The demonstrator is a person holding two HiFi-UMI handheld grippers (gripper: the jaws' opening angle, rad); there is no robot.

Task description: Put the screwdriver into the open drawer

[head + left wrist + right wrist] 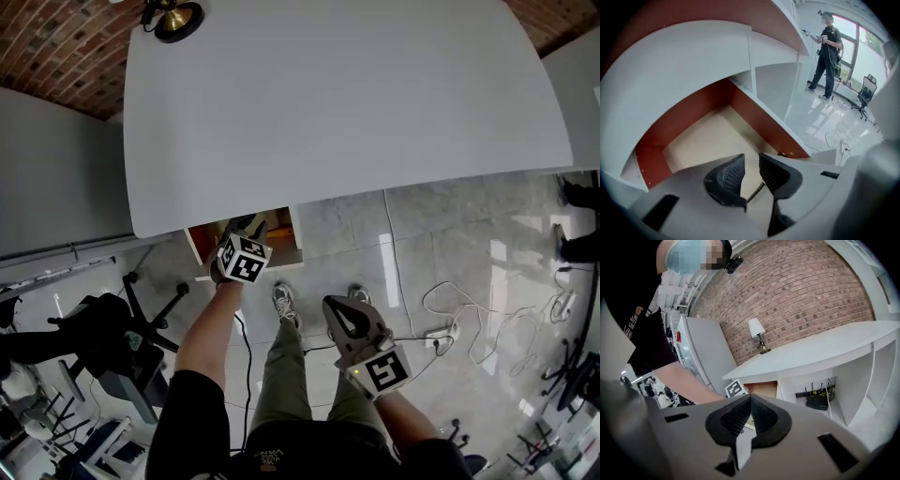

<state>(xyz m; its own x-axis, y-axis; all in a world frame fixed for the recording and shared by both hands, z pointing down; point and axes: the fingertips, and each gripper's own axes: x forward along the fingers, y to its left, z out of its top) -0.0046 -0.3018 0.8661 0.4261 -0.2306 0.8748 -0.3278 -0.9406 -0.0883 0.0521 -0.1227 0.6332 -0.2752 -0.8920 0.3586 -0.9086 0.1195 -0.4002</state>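
Left gripper (751,161): jaws apart, ribbed pads clear of each other, pointed steeply down into the open drawer (705,136) under the white desk (337,103). The drawer has red-brown walls and a pale beige floor.

Screwdriver (756,192): only a thin dark shaft shows, low in the gap between the left jaws, over the drawer floor. Neither pad presses on it. The handle cannot be made out.

Right gripper (750,404): jaws closed pad to pad with nothing between them, held well away from the drawer, above the tiled floor by the person's right leg.

Writing: each marker cube (246,258) carries black-and-white square patterns only. White lettering on the person's black shirt (633,324) is too small to read.

A brass-based lamp (176,17) stands at the desk's far corner. A router (817,401) sits in the desk's lower compartment.
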